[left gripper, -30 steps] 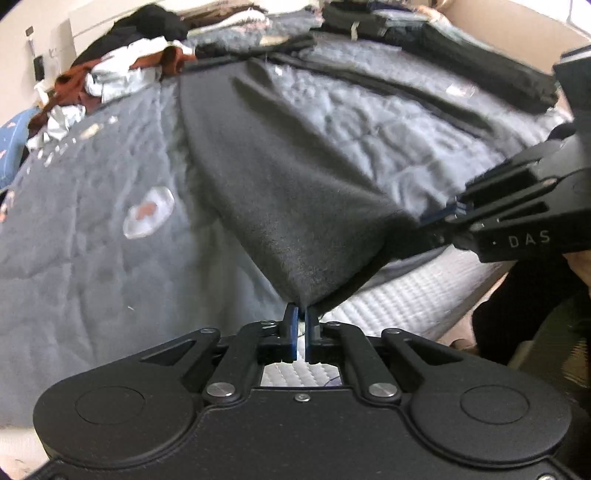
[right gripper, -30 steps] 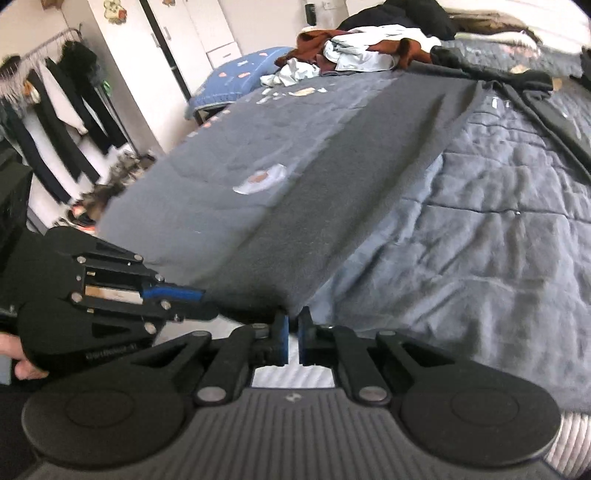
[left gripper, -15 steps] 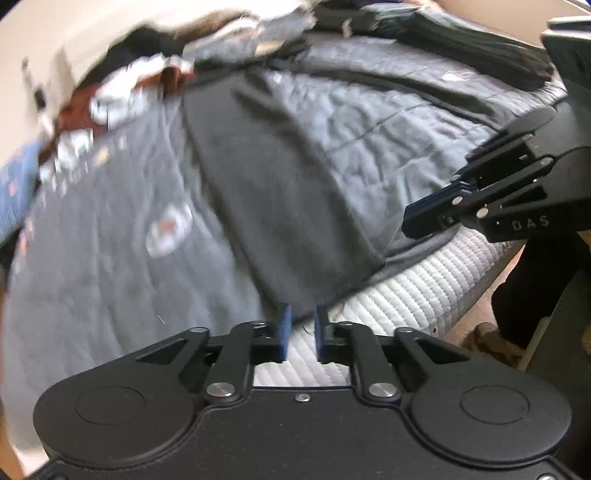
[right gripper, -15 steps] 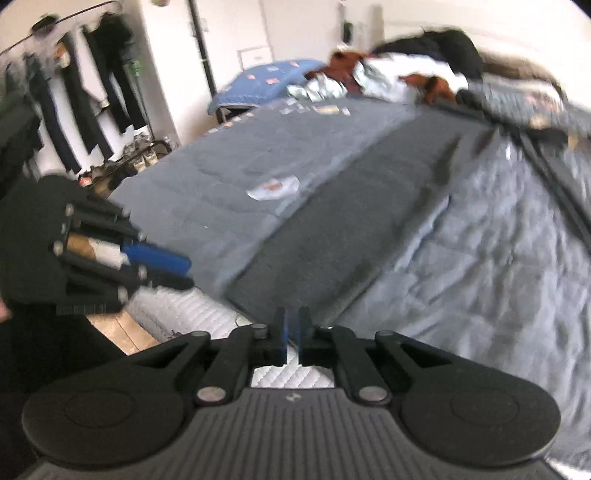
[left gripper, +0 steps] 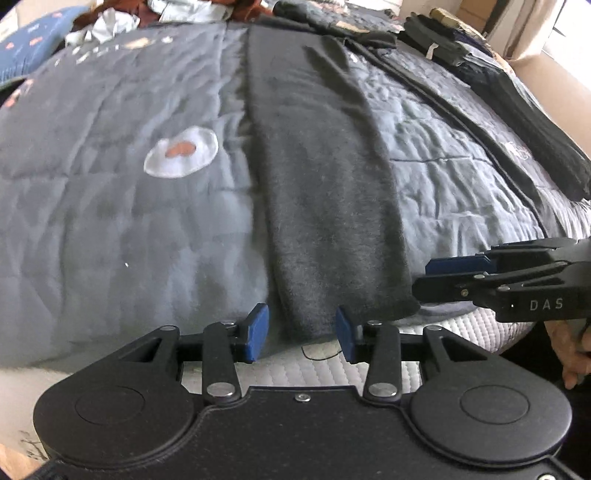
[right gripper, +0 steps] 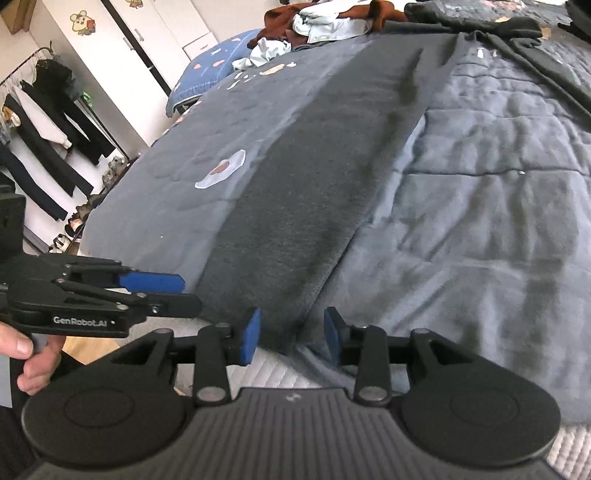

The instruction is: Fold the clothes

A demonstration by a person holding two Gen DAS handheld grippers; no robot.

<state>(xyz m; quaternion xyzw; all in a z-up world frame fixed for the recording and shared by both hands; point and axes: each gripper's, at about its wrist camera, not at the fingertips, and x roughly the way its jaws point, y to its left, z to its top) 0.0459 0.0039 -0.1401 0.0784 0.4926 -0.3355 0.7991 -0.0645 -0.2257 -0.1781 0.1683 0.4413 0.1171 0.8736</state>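
Note:
A long dark grey garment (left gripper: 325, 206) lies flat as a strip down the grey quilt, its near end at the bed's front edge. My left gripper (left gripper: 301, 334) hovers at the left corner of that end, jaws opening, pads clear of the cloth. In the right wrist view the same garment (right gripper: 317, 206) runs away from my right gripper (right gripper: 290, 334), whose jaws are also opening over the right corner without pressing it. Each gripper shows in the other's view: the right gripper (left gripper: 454, 275) at the right, the left gripper (right gripper: 162, 291) at the left.
The grey quilt (left gripper: 110, 221) covers the bed, white mattress (left gripper: 480, 325) showing at the front edge. Dark folded clothes (left gripper: 498, 85) lie along the far right. A pile of unfolded clothes (right gripper: 321, 22) and a blue pillow (right gripper: 214, 70) sit at the head. A clothes rack (right gripper: 40, 122) stands left.
Both grippers were shut on the garment's near corners, holding it up. They sank toward the bed edge and opened; the garment now lies flat on the quilt, released.

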